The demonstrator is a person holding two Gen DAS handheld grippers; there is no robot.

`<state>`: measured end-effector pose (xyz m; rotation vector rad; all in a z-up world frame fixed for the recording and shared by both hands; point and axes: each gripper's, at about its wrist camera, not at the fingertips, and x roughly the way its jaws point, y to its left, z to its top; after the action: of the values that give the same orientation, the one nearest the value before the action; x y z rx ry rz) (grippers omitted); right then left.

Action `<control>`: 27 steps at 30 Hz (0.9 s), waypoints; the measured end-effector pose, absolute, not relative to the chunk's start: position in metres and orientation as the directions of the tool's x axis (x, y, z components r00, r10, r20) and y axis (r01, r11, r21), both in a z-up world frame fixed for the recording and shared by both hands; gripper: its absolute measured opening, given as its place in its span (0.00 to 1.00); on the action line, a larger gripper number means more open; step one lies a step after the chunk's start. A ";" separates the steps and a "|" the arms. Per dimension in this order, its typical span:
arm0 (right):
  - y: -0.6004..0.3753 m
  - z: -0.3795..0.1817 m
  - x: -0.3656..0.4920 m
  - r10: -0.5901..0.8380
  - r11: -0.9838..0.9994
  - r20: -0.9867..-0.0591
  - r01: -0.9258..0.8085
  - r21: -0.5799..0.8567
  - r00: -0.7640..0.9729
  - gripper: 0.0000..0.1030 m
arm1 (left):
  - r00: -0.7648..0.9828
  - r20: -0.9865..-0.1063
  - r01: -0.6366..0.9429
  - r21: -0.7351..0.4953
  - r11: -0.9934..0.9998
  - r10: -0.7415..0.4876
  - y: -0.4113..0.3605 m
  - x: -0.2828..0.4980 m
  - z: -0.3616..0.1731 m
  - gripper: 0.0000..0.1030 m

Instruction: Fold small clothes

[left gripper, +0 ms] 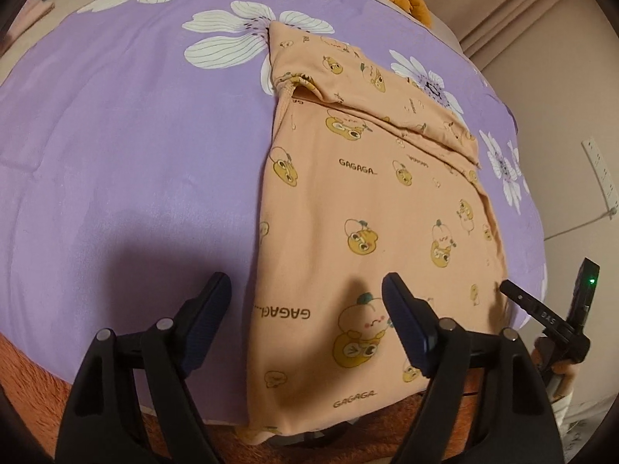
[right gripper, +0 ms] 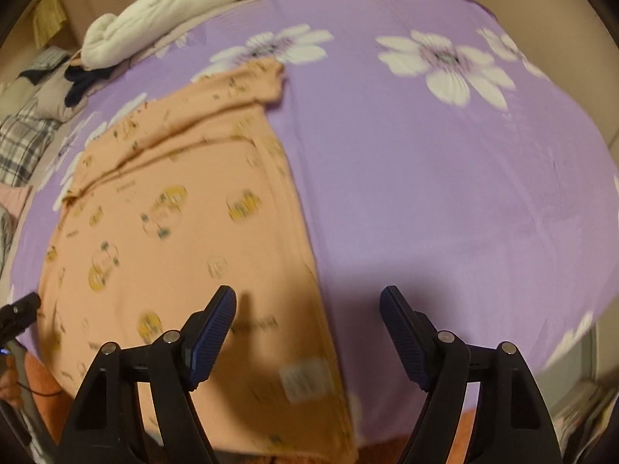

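A small peach garment [left gripper: 371,208] printed with yellow cartoon figures lies flat on a purple flowered sheet [left gripper: 135,135], its far part folded over and its near hem hanging over the bed's front edge. My left gripper [left gripper: 305,309] hovers open over the garment's near left edge, nothing between its fingers. In the right wrist view, which is blurred, the same garment [right gripper: 174,232] fills the left half. My right gripper [right gripper: 307,317] stands open above the garment's near right edge, holding nothing. The right gripper's body [left gripper: 557,309] shows at the right of the left wrist view.
White and orange bundles of cloth [right gripper: 162,11] and plaid fabric [right gripper: 23,139] lie at the far left of the bed. A beige wall with a power strip [left gripper: 601,174] stands at the right. The orange bed base [left gripper: 35,379] shows below the sheet's front edge.
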<state>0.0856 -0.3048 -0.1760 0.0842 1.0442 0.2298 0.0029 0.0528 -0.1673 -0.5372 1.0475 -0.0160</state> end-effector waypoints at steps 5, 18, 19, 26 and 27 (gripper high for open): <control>-0.307 -0.179 0.073 0.245 0.968 -0.845 -0.163 0.189 0.476 0.57 | 0.506 -0.821 -0.246 -0.431 0.868 -0.264 0.054 0.005 -0.172 0.58; -0.290 -0.146 0.089 0.458 0.889 -0.741 -0.279 0.364 0.492 0.07 | 0.573 -0.742 -0.170 -0.524 0.834 -0.349 0.053 0.010 -0.140 0.05; -0.292 -0.137 0.093 0.470 0.883 -0.720 -0.281 0.377 0.511 0.07 | 0.594 -0.724 -0.164 -0.535 0.829 -0.350 0.057 0.013 -0.132 0.05; -0.301 -0.104 0.128 0.450 0.891 -0.648 -0.260 0.371 0.615 0.07 | 0.655 -0.684 -0.153 -0.536 0.830 -0.321 0.078 0.047 -0.113 0.06; -0.300 -0.107 0.138 0.451 0.890 -0.650 -0.254 0.379 0.611 0.07 | 0.649 -0.691 -0.157 -0.532 0.832 -0.319 0.080 0.055 -0.116 0.06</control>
<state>0.1379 -0.3002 -0.1072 0.2607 0.8185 0.4121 0.0547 0.0804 -0.1160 -0.6003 0.8733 -0.0987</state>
